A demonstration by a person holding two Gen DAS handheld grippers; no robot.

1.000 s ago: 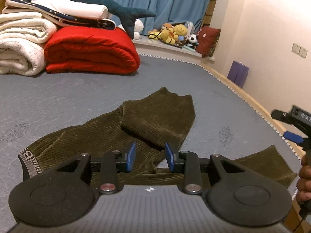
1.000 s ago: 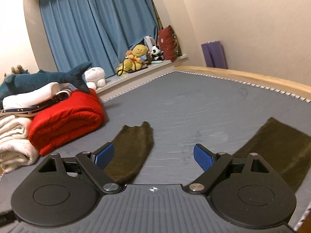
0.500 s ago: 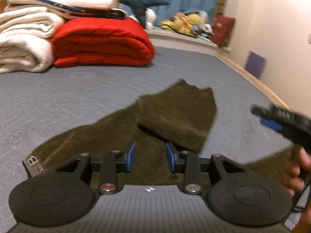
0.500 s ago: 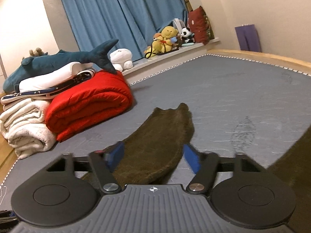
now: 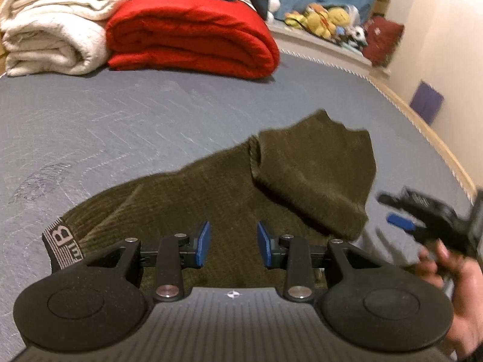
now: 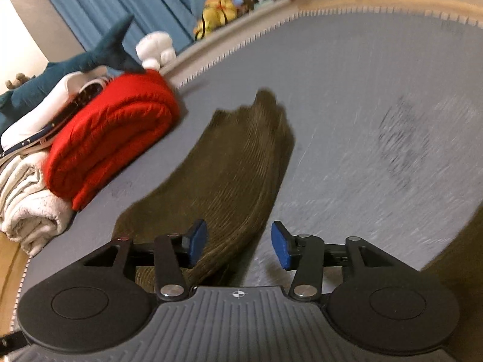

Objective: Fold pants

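Above the olive pants, both grippers, left and right, hang part-open (right's jaws just reopening), gripping nothing.

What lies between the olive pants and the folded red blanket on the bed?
Only bare grey mattress separates the pants from the red blanket, clearest in the left wrist view.

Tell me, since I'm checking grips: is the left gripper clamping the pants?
No, the left gripper hovers open over the pants, nothing between its pads.

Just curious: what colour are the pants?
Dark olive-brown, ribbed pants; clearest in the left wrist view.
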